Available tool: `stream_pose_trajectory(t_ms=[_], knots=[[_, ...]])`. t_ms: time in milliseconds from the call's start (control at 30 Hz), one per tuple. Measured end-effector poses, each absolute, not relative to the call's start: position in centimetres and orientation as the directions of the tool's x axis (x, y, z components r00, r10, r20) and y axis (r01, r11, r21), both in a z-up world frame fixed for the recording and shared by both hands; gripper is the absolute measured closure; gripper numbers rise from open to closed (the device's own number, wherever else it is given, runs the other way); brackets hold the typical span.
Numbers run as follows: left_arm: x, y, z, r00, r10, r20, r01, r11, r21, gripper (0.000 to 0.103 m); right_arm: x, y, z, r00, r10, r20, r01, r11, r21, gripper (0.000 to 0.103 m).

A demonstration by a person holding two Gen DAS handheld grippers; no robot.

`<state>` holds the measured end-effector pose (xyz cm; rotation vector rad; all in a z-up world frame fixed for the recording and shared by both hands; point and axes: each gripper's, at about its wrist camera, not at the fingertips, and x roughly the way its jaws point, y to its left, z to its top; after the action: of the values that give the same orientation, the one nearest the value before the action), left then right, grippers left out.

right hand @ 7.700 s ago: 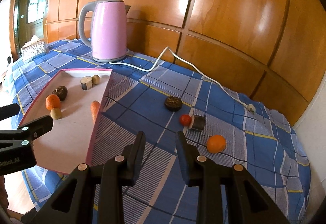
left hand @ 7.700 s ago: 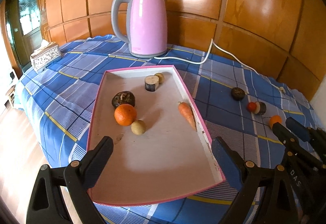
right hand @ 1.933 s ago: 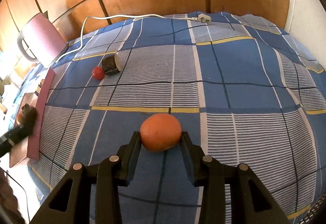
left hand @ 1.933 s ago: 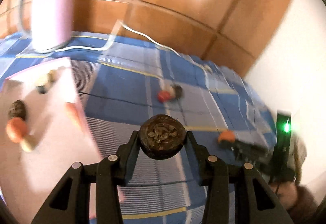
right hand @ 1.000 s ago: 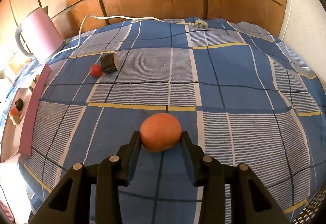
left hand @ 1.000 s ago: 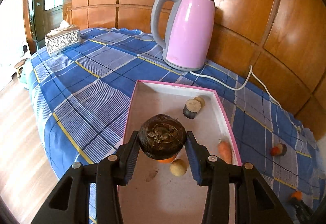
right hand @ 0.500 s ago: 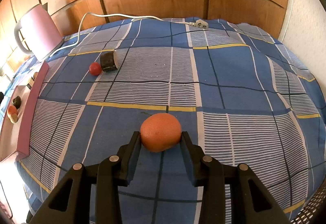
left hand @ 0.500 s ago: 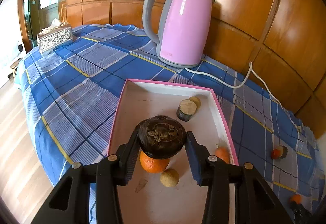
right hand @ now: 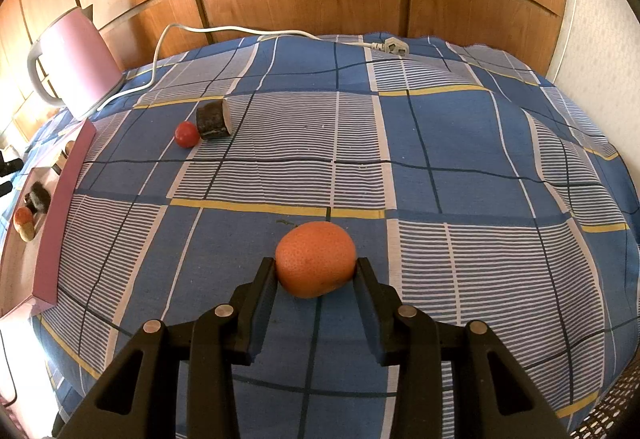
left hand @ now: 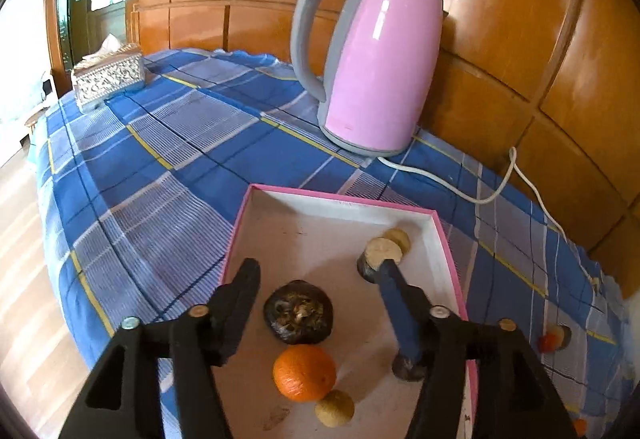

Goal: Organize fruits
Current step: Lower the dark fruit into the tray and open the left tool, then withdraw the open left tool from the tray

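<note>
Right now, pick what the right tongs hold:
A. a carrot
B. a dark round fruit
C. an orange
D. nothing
C: in the right wrist view the right tongs press on both sides of an orange over the blue checked cloth.

dark round fruit [left hand: 298, 312]: lay in the pink tray [left hand: 448, 239], behind an orange [left hand: 304, 372]
tangerine [right hand: 315, 259]: upright on the blue cloth
</note>
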<state>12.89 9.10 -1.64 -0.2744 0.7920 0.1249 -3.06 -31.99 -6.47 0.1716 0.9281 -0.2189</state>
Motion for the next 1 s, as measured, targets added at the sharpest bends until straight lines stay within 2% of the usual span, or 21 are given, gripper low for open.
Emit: stream_pose_trajectory(t_ms=[100,467,800,1000], knots=[[11.8,9.7,-1.9,0.694,0.005,-0.720,-0.217,0.955,-0.202,0.030,-3.0,-32.0,-6.5,0.580,-0.114,-0.807,0.259,0.964,0.050,0.064],[6.7,9.6,-2.6,0.687,0.031,-0.726,-0.212,0.964,-0.160,0.013,-3.0,-31.8,-6.6,0.579,-0.120,-0.806,0.259,0.965,0.043,0.064],[4.5,8.2,-2.6,0.688,0.047,-0.724,-0.204,0.970,-0.131,0.006,-3.1,-31.9,-6.6,0.581,-0.120,-0.805,0.262,0.964,0.046,0.064],[3.8,7.7,-2.2,0.701,0.045,-0.712,-0.190,0.974,-0.125,0.006,-3.1,-31.8,-6.5,0.581,-0.121,-0.805,0.264,0.964,0.045,0.064]])
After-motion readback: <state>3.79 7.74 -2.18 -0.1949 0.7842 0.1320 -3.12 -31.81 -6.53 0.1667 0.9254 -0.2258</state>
